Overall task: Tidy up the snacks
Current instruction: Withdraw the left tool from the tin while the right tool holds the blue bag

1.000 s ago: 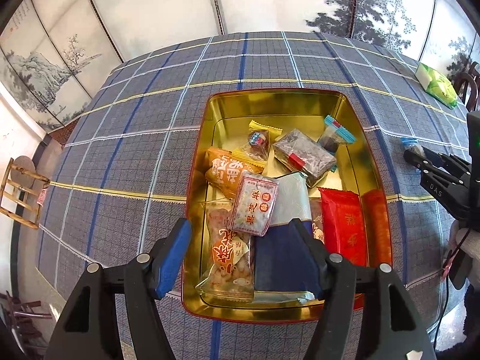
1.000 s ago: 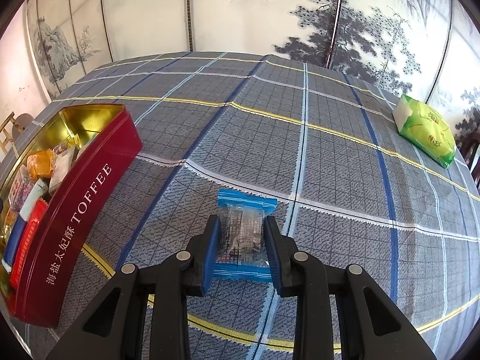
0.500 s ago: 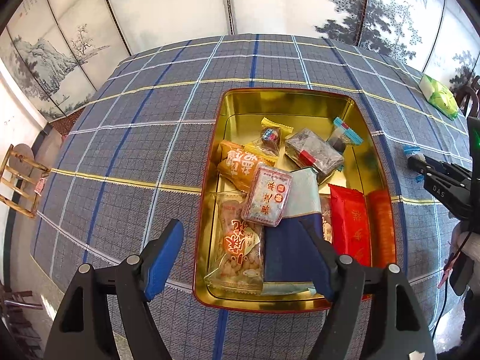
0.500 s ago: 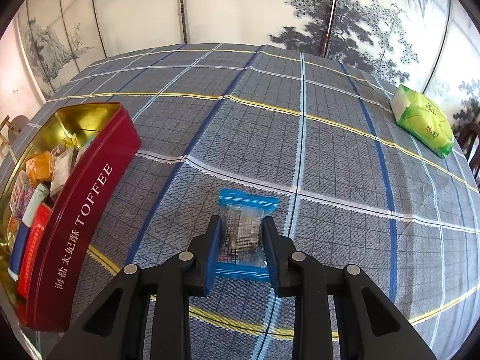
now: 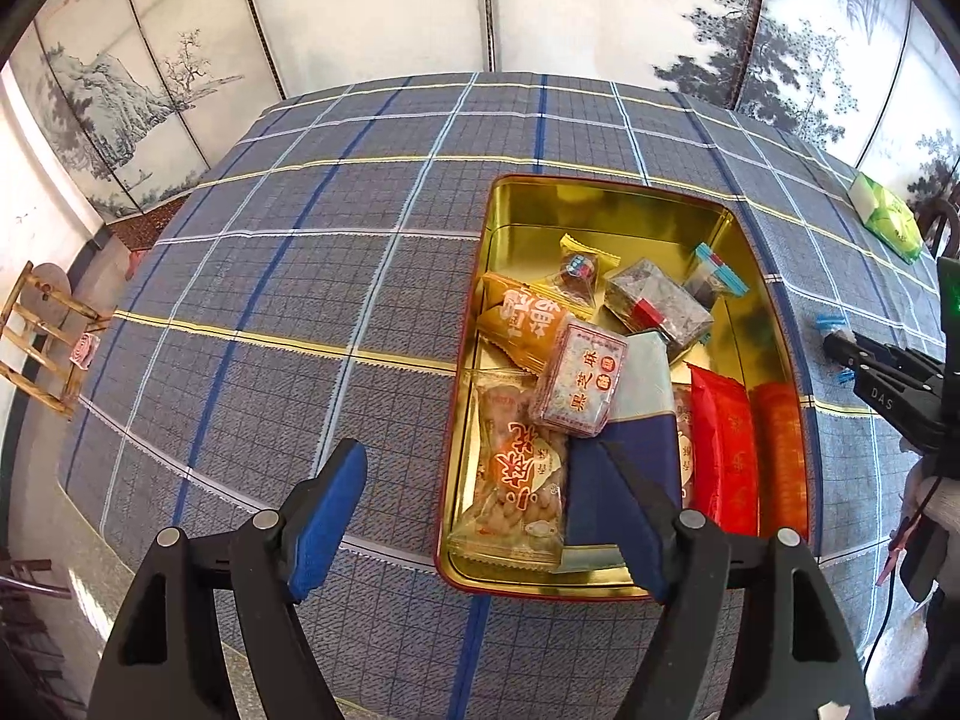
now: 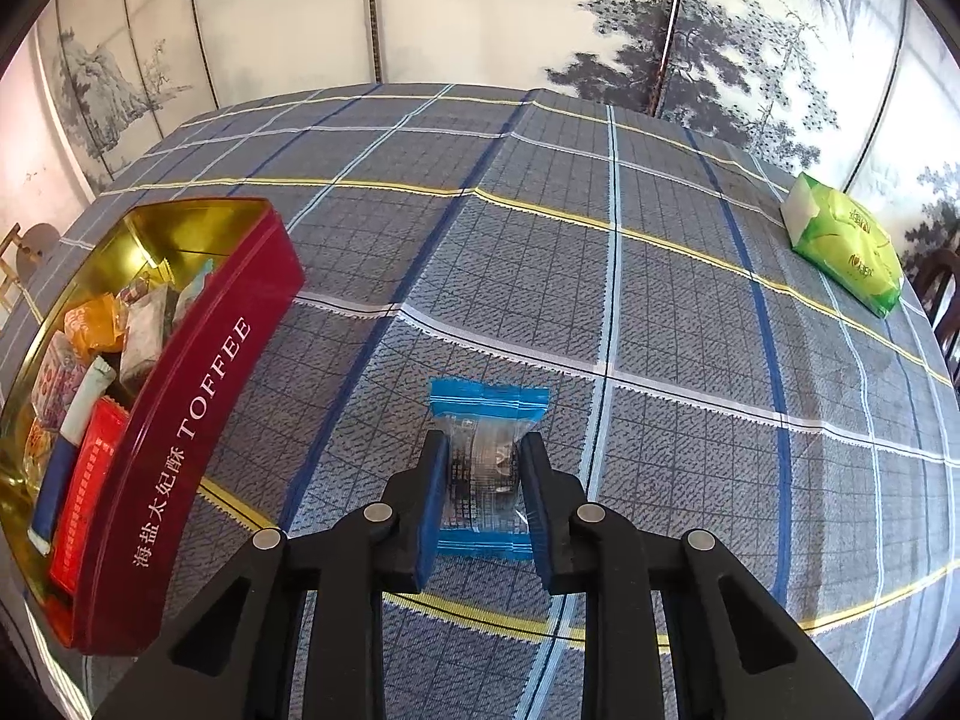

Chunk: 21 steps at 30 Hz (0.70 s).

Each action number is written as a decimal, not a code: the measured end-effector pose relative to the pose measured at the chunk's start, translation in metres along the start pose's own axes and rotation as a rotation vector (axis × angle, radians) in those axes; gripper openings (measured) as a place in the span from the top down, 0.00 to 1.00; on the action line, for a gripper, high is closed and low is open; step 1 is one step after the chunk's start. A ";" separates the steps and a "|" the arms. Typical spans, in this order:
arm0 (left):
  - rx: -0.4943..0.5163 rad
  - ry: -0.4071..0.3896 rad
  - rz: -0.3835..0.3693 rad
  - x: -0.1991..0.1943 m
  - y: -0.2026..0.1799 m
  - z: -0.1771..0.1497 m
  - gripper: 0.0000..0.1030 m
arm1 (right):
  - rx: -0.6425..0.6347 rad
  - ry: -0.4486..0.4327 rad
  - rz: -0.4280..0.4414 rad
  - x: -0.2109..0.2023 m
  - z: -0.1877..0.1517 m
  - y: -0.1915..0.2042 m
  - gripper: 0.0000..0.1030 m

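Since a second ago, the left tongs [image 5: 486,516] have slid to the left, so the red and gold metal toffee tin [image 5: 606,183] now sits more to the right in the left view. One blue pad [image 5: 327,519] is over the checked cloth now, not over the tin. The right tongs [image 6: 485,501] have squeezed in a bit more on the little clear candy packet with blue ends [image 6: 487,456].

The left tongs are open wide and hold nothing. They hang above the near left corner of the tin.

The right tongs are pinched on the candy packet, one pad on each side. The packet is at the bench [image 6: 600,276], to the right of the tin (I cannot tell if it is lifted off the cloth yet). The bench has a grey cloth with blue, white and yellow lines.

Inside the tin are lots of snacks. A clear bag of peanuts with orange writing [image 5: 522,480] lies at the near left. A small pink and white packet [image 5: 579,387] rests partly on top of it. A shiny red packet [image 5: 723,450] lies along the right side. An orange packet [image 5: 522,324] lies farther back.

A green tissue pack [image 6: 843,252] lies far off at the right edge of the bench, well apart from the tin.
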<state>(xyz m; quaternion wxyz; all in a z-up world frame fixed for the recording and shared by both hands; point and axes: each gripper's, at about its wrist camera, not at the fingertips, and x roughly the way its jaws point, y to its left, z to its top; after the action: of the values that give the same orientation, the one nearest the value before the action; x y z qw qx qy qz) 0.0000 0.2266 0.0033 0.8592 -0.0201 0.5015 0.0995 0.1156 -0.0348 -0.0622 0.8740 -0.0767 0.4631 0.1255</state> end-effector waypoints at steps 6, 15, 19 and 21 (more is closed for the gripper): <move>-0.008 -0.001 0.004 -0.001 0.005 -0.001 0.28 | 0.002 0.008 -0.002 0.004 0.000 0.000 0.70; -0.023 0.013 0.009 0.003 0.010 -0.006 0.28 | -0.001 -0.001 -0.015 -0.008 0.004 0.008 0.75; -0.033 0.010 0.013 0.003 0.015 -0.007 0.28 | -0.005 -0.027 -0.001 -0.021 0.013 0.015 0.75; -0.038 0.010 0.015 0.003 0.017 -0.008 0.28 | -0.006 -0.044 0.022 -0.030 0.021 0.023 0.75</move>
<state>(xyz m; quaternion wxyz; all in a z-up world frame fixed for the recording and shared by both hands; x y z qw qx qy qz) -0.0082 0.2423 -0.0019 0.8552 -0.0329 0.5041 0.1154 0.1094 -0.0123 -0.0256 0.8823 -0.0715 0.4443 0.1383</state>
